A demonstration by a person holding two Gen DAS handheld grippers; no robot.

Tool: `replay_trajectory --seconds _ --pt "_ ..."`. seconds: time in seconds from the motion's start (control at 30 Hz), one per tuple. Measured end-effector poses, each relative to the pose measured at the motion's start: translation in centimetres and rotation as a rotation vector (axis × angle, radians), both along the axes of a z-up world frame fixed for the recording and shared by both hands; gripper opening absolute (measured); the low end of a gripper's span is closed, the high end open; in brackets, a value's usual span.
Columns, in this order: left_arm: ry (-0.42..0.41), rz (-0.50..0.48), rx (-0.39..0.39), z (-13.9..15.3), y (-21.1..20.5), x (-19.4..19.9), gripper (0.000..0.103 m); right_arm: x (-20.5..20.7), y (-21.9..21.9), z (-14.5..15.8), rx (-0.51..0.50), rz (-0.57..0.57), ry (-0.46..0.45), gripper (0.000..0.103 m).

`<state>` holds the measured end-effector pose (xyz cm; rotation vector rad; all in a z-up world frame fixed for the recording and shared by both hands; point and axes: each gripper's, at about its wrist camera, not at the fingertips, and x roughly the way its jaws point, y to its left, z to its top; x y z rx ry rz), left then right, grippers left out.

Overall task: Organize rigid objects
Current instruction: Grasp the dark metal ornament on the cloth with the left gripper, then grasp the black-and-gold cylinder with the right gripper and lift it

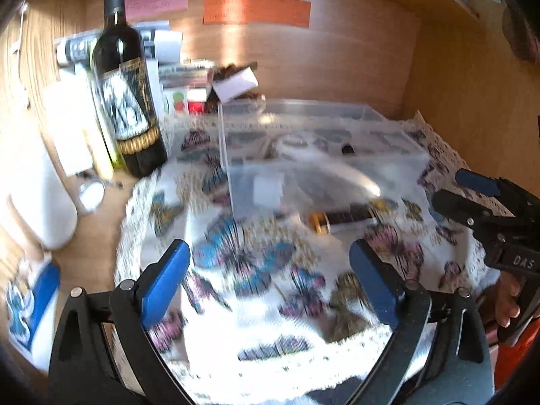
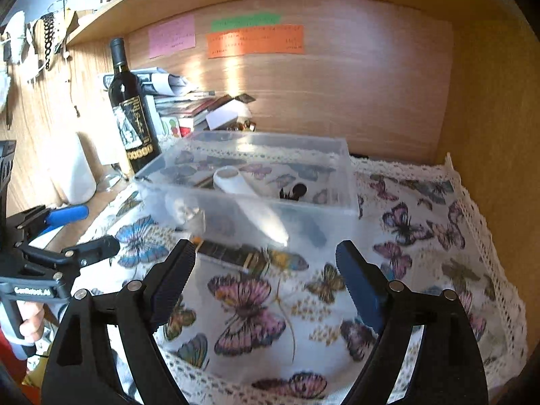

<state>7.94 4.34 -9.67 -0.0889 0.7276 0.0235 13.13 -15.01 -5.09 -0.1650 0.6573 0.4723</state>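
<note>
A clear plastic bin (image 2: 337, 155) stands on a butterfly-print cloth (image 2: 249, 307); it holds a white tube-like item (image 2: 233, 180), a small black object (image 2: 297, 189) and other blurred items. A dark slim cylinder with a gold end (image 1: 344, 217) lies on the cloth in front of the bin; it also shows in the right wrist view (image 2: 229, 253). My left gripper (image 1: 270, 263) is open and empty above the cloth, short of the cylinder. My right gripper (image 2: 265, 263) is open and empty, just behind the cylinder. The bin also shows in the left wrist view (image 1: 236, 155).
A dark wine bottle (image 2: 130, 108) stands left of the bin, with stacked books and boxes (image 2: 189, 104) behind it. A white container (image 1: 40, 195) and a small glass (image 1: 92, 195) sit at the left. Wooden walls enclose the desk at back and right; a shelf is overhead.
</note>
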Motion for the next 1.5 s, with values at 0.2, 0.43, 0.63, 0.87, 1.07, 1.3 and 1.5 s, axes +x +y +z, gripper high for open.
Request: replay_trajectory --seconds 0.2,0.43,0.63,0.87,1.07,1.3,1.5 --pt "0.057 -0.044 -0.027 -2.4 -1.8 -1.4 0.096 -1.1 -0.7 -1.3 -0.006 -0.006 0.037 0.084" --pt "0.109 -0.078 -0.078 -4.4 -2.5 -1.9 0.096 -1.4 -1.1 -2.1 -0.005 -0.007 0.070 0.084" --pt "0.096 -0.089 -0.039 -5.1 -3.5 -2.2 0.077 -1.1 -0.5 -2.6 -0.021 0.012 0.079 0.084" --pt "0.067 -0.122 -0.006 -5.1 -3.6 -2.2 0.031 0.2 0.9 -3.2 -0.017 0.054 0.127 0.084" --pt "0.034 -0.103 -0.012 -3.7 -1.8 -1.6 0.030 2.0 2.5 -4.0 -0.040 0.087 0.169 0.083" --pt "-0.020 -0.091 -0.040 -1.8 0.1 -0.7 0.030 4.8 5.6 -4.6 -0.131 0.169 0.204 0.073" --pt "-0.021 -0.100 -0.077 -1.7 1.0 0.1 0.030 6.5 7.8 -6.0 -0.176 0.252 0.261 0.049"
